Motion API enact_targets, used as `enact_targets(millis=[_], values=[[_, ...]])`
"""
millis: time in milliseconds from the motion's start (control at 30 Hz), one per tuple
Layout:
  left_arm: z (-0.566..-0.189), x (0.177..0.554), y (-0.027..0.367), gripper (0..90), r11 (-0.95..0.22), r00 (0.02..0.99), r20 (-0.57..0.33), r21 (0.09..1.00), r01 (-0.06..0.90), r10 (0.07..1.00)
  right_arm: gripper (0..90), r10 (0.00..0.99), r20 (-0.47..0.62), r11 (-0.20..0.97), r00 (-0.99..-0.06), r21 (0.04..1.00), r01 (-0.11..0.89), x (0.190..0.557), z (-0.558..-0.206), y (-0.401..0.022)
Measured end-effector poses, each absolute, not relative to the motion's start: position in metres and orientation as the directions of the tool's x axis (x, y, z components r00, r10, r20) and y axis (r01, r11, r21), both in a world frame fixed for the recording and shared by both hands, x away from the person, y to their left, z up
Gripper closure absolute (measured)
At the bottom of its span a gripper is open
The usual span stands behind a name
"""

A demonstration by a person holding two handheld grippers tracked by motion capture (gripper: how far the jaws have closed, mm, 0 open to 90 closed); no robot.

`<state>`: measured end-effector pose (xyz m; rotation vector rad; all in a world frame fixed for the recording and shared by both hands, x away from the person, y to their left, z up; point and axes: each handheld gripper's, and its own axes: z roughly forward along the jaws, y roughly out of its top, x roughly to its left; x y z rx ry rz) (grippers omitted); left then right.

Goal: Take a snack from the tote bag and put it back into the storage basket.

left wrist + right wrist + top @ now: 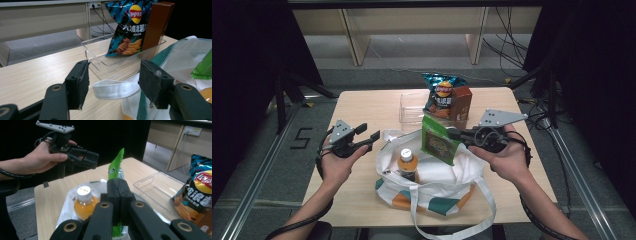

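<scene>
While clamped tight on green packet [438, 142], right gripper [455, 134] hung over white bag [432, 175]. Left gripper [368, 135] gaped, bag handle [115, 88] loose between fingers [79, 82], untouched.

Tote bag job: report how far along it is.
Done: the orange bottle stands in the tote bag. In hand: the right gripper pinches the green packet above the bag's mouth; the left gripper hangs open. Left: chip bag and brown box in the clear tray.

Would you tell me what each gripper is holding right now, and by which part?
The right gripper is shut on the green snack packet, pinching its edge above the tote bag. The left gripper is open and holds nothing.
</scene>
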<state>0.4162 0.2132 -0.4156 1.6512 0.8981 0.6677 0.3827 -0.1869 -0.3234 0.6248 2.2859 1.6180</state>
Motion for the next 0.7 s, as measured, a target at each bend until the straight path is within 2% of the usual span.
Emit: enact_targets(millis=[133,200,233,333,467,500,700], values=[[-0.416,0.417,0.214,40.4,-0.131,0.556,-0.014,0.967,0.22,0.831,90.0,0.497,0.053,0.27,-0.866,0.939,0.212,0.382,-0.319,-0.188],[-0.416,0.417,0.213,40.5,-0.126,0.554,-0.02,0.967,0.223,0.832,90.0,0.506,0.007,0.273,-0.863,0.947,0.168,0.385,-0.318,-0.188],[-0.416,0.417,0.213,40.5,-0.126,0.554,-0.019,0.967,0.223,0.832,90.0,0.503,0.028,0.273,-0.864,0.943,0.189,0.384,-0.317,-0.188],[-0.416,0.416,0.214,40.5,-0.127,0.554,-0.019,0.966,0.223,0.832,90.0,0.502,0.001,0.27,-0.865,0.95,0.157,0.386,-0.314,-0.189],[-0.416,0.417,0.213,40.5,-0.124,0.555,-0.021,0.967,0.223,0.832,90.0,0.511,0.021,0.26,-0.86,0.949,0.178,0.385,-0.31,-0.189],[-0.416,0.417,0.213,40.5,-0.124,0.555,-0.021,0.967,0.223,0.832,90.0,0.51,-0.018,0.265,-0.86,0.954,0.138,0.388,-0.309,-0.19],[-0.416,0.417,0.213,40.5,-0.123,0.555,-0.022,0.967,0.223,0.832,90.0,0.511,-0.002,0.253,-0.86,0.956,0.148,0.39,-0.306,-0.19]])
